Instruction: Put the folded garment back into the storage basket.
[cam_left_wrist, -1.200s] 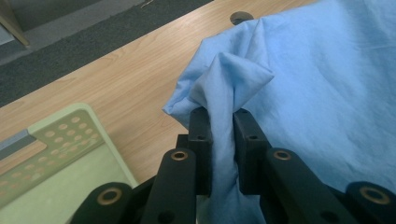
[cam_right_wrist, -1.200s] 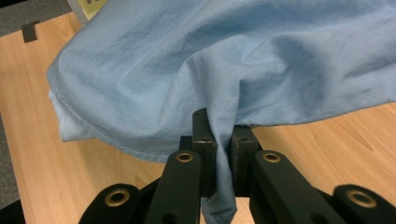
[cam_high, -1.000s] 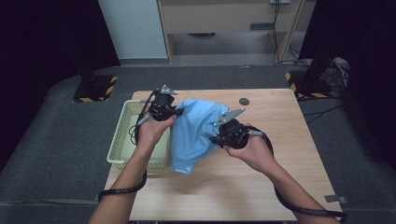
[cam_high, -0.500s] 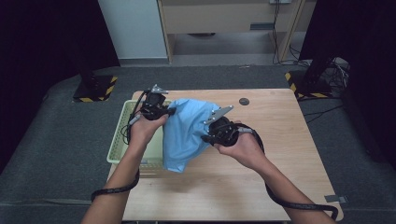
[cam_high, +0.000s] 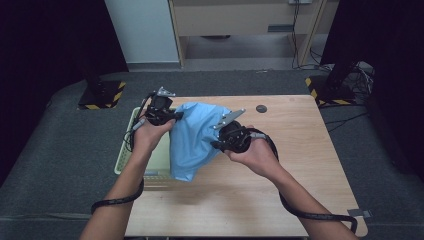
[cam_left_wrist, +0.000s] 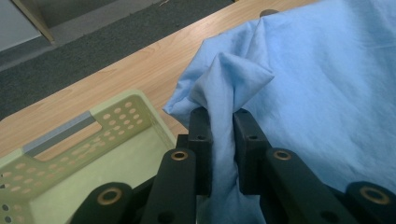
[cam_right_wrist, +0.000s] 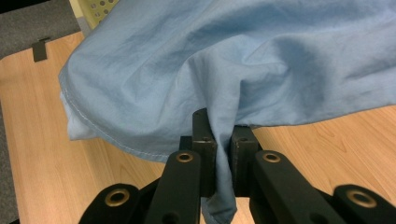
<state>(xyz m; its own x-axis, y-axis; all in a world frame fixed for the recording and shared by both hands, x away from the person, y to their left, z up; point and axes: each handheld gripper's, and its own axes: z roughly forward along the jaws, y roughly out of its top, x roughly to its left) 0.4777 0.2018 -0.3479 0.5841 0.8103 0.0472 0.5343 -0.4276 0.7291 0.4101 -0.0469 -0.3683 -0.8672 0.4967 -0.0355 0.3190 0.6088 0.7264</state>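
Wooden table (cam_high: 300, 165) lies under my grippers, the pale green basket (cam_high: 127, 150) just below my left gripper (cam_high: 167, 116), and the blue cloth (cam_high: 197, 135) hangs between both, its folds pinched by left and right gripper (cam_high: 220, 145) alike.

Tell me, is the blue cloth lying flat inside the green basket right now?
No, the blue cloth hangs lifted between the left gripper and right gripper, beside the green basket rather than in it.
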